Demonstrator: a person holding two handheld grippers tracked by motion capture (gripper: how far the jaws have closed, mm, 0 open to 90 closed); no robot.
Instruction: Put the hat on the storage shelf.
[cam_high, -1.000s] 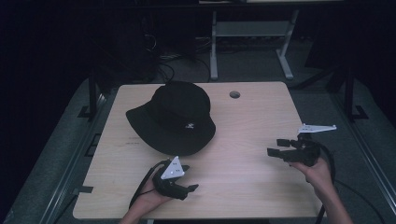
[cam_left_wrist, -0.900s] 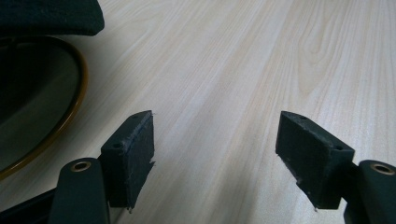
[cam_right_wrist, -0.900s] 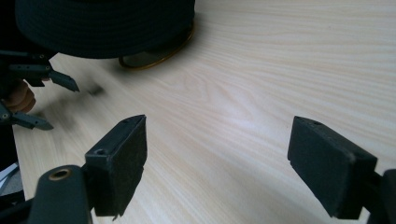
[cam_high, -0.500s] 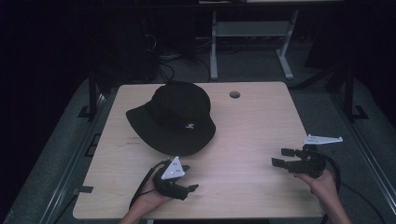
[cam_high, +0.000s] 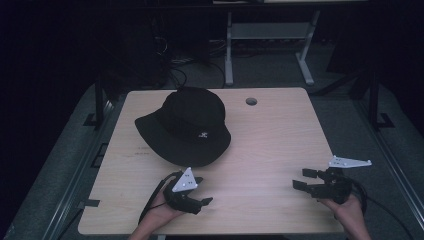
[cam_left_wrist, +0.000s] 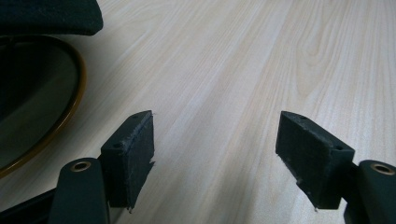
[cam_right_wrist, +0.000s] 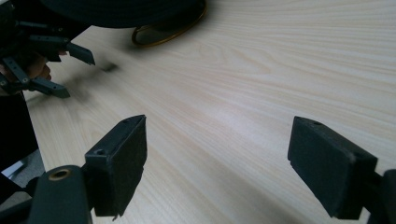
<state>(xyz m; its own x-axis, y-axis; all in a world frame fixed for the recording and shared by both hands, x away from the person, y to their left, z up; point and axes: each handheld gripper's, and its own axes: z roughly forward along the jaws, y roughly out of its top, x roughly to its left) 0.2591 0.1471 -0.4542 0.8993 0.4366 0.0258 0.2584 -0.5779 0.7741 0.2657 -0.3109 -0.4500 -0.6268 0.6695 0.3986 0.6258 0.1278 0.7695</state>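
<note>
In the high view, the left gripper (cam_high: 197, 192) sits at about 7 o'clock on the table (cam_high: 280, 150), near its front edge, held by a hand (cam_high: 161, 209) coming in from the bottom; a grey plate (cam_high: 184, 180) tops it. The right gripper (cam_high: 306, 179) is at about 4 o'clock, by the right front corner, held by the other hand (cam_high: 347, 210), its jaws facing 9 o'clock toward the left one. The 2 grippers are well apart. In the left gripper view its 2 jaws stand wide apart with nothing between them but bare wood. In the right gripper view the right jaws are likewise spread wide and empty, low over the wood, with the left gripper (cam_right_wrist: 60, 70) farther off at upper left. Beyond the left gripper, at about 11 o'clock of table centre, a black hat (cam_high: 187, 127) rests brim-down, a small white logo on its front. Farther, near 1 o'clock, is a round hole (cam_high: 251, 101) in the tabletop.
</note>
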